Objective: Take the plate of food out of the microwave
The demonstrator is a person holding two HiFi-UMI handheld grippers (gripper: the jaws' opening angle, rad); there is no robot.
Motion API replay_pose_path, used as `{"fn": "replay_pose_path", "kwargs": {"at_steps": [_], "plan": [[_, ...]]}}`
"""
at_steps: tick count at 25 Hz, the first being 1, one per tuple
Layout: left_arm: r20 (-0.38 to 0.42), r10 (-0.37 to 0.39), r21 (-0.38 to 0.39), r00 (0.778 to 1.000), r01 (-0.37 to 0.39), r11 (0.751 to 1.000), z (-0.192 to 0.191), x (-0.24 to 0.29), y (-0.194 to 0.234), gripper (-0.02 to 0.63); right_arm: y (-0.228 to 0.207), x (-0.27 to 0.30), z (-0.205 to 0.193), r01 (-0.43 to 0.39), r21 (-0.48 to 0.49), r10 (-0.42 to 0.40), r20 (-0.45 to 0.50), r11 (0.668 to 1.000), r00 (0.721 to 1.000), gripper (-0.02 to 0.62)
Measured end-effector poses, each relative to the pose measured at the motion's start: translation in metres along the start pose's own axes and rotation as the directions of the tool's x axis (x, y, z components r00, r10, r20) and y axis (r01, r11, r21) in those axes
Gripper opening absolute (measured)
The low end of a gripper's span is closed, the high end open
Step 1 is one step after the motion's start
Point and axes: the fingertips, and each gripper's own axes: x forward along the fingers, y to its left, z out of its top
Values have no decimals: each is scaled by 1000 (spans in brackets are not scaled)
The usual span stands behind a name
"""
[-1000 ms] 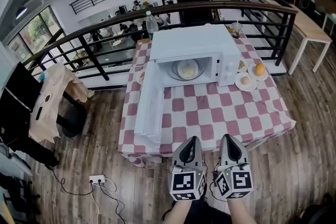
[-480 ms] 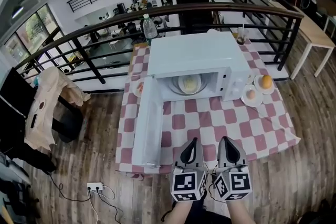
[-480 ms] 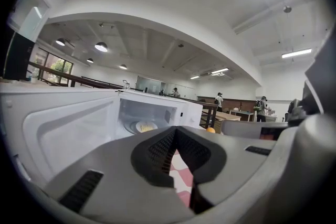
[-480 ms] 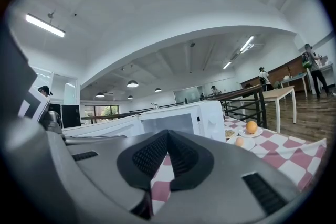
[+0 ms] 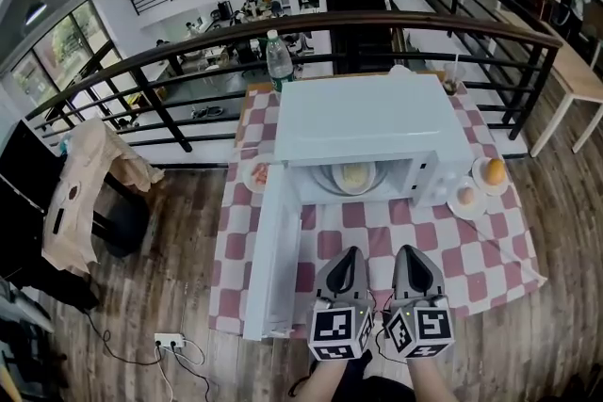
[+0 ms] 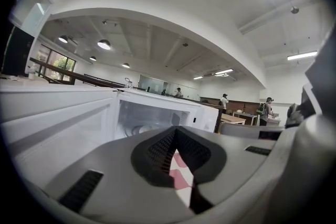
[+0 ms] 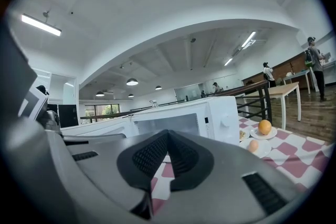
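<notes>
A white microwave [image 5: 372, 122] stands on the checked table with its door [image 5: 280, 249] swung wide open to the left. Inside it rests a pale plate of food [image 5: 351, 176], dimly visible in the left gripper view [image 6: 137, 129]. My left gripper [image 5: 349, 256] and right gripper [image 5: 411, 254] hang side by side above the table's front edge, short of the microwave. Both are shut with nothing between their jaws. The right gripper view shows the microwave [image 7: 184, 122] from the front right.
Right of the microwave sit small plates with an egg [image 5: 465, 196] and an orange [image 5: 495, 169]. A water bottle [image 5: 278, 56] stands behind it, a plate [image 5: 256, 174] at its left. A black railing [image 5: 188, 42] runs behind the table; a chair with cloth [image 5: 89, 179] stands left.
The view has moved closer to the table; the microwave and open door now appear larger and nearer to both grippers. Both grippers stay shut and side by side.
</notes>
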Motion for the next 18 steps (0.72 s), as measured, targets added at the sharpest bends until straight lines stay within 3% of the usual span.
{"fn": "replay_pose_path", "kwargs": {"at_steps": [18], "plan": [[-7,68,-72,998,-69,995,3,41,51,15,3,62,-8,-28,50,30,-41,998,999,-8]]}}
